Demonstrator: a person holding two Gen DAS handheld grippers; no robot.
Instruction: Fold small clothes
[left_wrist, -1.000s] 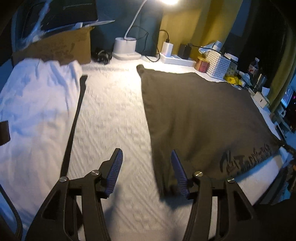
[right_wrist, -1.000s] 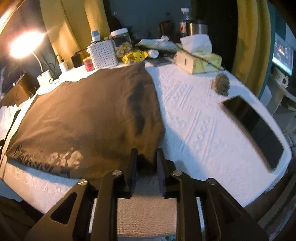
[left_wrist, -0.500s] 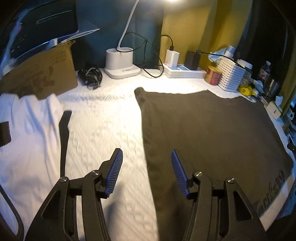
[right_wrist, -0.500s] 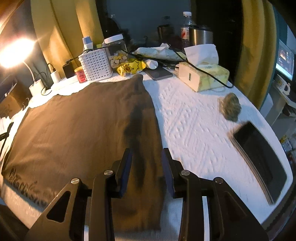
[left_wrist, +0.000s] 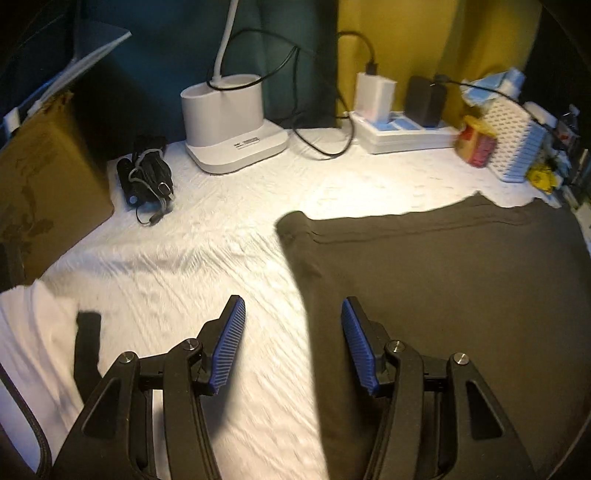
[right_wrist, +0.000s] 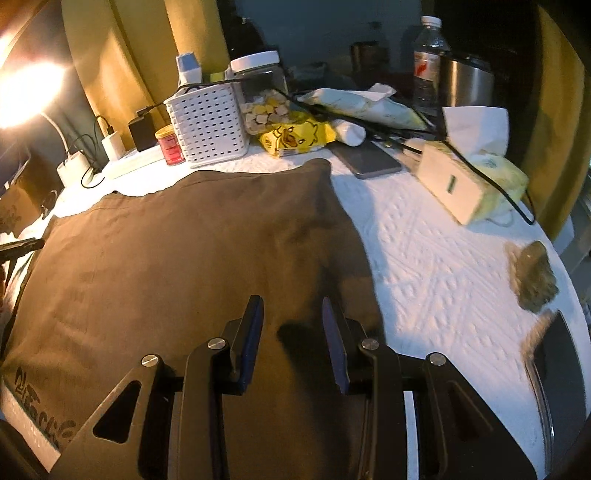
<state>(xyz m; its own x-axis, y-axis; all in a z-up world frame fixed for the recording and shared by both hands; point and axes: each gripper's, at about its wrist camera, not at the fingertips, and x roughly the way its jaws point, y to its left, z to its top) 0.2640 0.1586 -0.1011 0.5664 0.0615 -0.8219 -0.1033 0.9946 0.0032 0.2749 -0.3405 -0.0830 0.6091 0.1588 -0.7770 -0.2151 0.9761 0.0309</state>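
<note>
The dark brown cotton garment (right_wrist: 192, 266) lies flat on the white textured tablecloth (left_wrist: 177, 295), its hemmed far edge toward the white perforated plastic basket (right_wrist: 208, 125). It looks light, limp and thin, so it will likely sag and crease when lifted; pinching both far corners together should keep the fold square. The left gripper (left_wrist: 291, 343) hovers with fingers wide, straddling the garment's left edge and holding nothing. The right gripper (right_wrist: 293, 339) hangs over the cloth near its right edge, fingers moderately parted and empty. A white folded garment (left_wrist: 33, 332) lies well apart at the left.
</note>
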